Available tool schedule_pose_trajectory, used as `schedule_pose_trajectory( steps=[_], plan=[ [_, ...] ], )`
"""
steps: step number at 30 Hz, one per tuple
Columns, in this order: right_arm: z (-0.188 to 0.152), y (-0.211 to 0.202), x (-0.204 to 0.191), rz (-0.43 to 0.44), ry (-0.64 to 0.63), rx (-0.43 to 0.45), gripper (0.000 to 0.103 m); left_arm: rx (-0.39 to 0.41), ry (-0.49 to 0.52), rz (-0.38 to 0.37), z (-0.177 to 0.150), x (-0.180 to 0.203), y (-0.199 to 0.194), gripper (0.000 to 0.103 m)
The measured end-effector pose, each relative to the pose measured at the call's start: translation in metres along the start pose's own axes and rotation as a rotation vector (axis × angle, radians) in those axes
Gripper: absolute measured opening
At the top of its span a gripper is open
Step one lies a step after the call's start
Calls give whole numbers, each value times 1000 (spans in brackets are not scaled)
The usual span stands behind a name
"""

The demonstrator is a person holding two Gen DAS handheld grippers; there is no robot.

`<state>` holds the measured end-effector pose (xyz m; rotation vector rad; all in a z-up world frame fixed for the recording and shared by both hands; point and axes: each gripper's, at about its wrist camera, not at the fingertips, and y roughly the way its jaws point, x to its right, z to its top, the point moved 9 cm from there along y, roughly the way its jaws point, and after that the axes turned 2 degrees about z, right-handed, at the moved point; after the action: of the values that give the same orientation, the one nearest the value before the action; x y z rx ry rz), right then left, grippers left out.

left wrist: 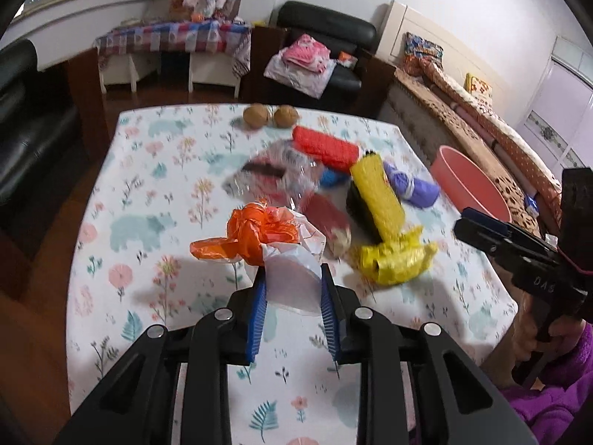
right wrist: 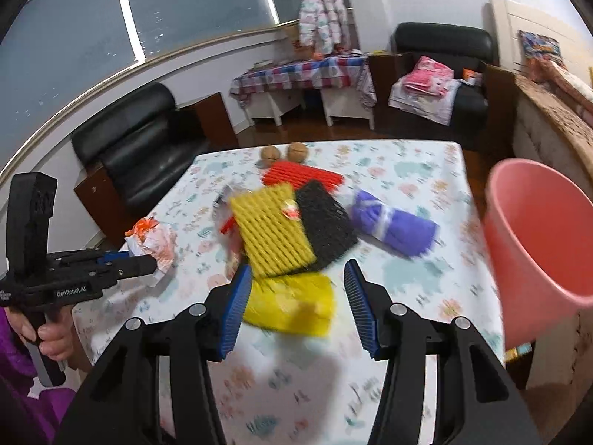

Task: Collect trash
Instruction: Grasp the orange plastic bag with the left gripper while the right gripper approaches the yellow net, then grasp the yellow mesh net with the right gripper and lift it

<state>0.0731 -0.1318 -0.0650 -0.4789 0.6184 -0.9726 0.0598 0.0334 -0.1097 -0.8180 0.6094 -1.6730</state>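
Bench [left wrist: 155,170] with a floral cloth fills both views; trash is piled mid-bench. Pink bucket [right wrist: 537,237] stands off the bench's right edge, mouth tilted toward the camera in the right wrist view.

Pile, largest first: yellow foam net [right wrist: 272,230] lying across a black foam net [right wrist: 326,222], red foam net [right wrist: 304,176] just beyond them, purple bundle [right wrist: 393,226] to their right, crumpled yellow bag [right wrist: 292,307] at the near side. A clear wrapper [left wrist: 267,174] lies left of the nets, blurred. Two walnuts [left wrist: 270,115] sit side by side at the far edge.

Left gripper [left wrist: 294,285]: jaws partly closed around the white tail of an orange-and-white plastic bag [left wrist: 259,233], near left of the pile. Pads touch the plastic on both sides; can't tell whether they are clamped firmly.

Right gripper [right wrist: 296,304]: open, nothing gripped, hovering over the crumpled yellow bag, which shows in the gap between the pads.
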Motion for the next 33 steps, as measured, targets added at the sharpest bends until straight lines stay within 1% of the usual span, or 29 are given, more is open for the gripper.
schedule_pose_trajectory(
  steps=[2, 4, 7, 11, 12, 13, 14, 16, 19, 25, 29, 33],
  plan=[
    [5, 9, -11, 16, -22, -2, 52, 13, -4, 8, 4, -1, 0, 26],
    [9, 21, -27, 18, -80, -3, 52, 19, -19, 4, 7, -4, 0, 26],
    [12, 37, -38, -20, -145, -9, 52, 19, -41, 2, 8, -10, 2, 26],
    [13, 63, -35, -82, -172, -50, 51, 10, -66, -6, 6, -15, 7, 26],
    [12, 68, -34, -83, -167, -69, 46, 6, -69, -10, 6, -16, 8, 26],
    [11, 72, -33, -77, -158, -89, 38, 3, -71, -12, 4, -17, 9, 26],
    [10, 73, -30, -86, -150, -100, 35, 0, -75, -14, 3, -18, 11, 26],
    [9, 76, -24, -98, -141, -112, 19, -5, -78, -18, 2, -18, 13, 26],
    [8, 74, -19, -89, -124, -117, 11, -3, -80, -24, 4, -18, 14, 26],
    [16, 51, -14, -22, -52, -78, 11, 10, -72, -27, 11, -16, 12, 26],
    [25, 32, -10, 54, 14, -44, 11, 18, -66, -24, 16, -12, 9, 26],
    [34, 11, 1, 56, 45, 3, 11, 27, -55, -22, 22, -6, 6, 26]
  ],
)
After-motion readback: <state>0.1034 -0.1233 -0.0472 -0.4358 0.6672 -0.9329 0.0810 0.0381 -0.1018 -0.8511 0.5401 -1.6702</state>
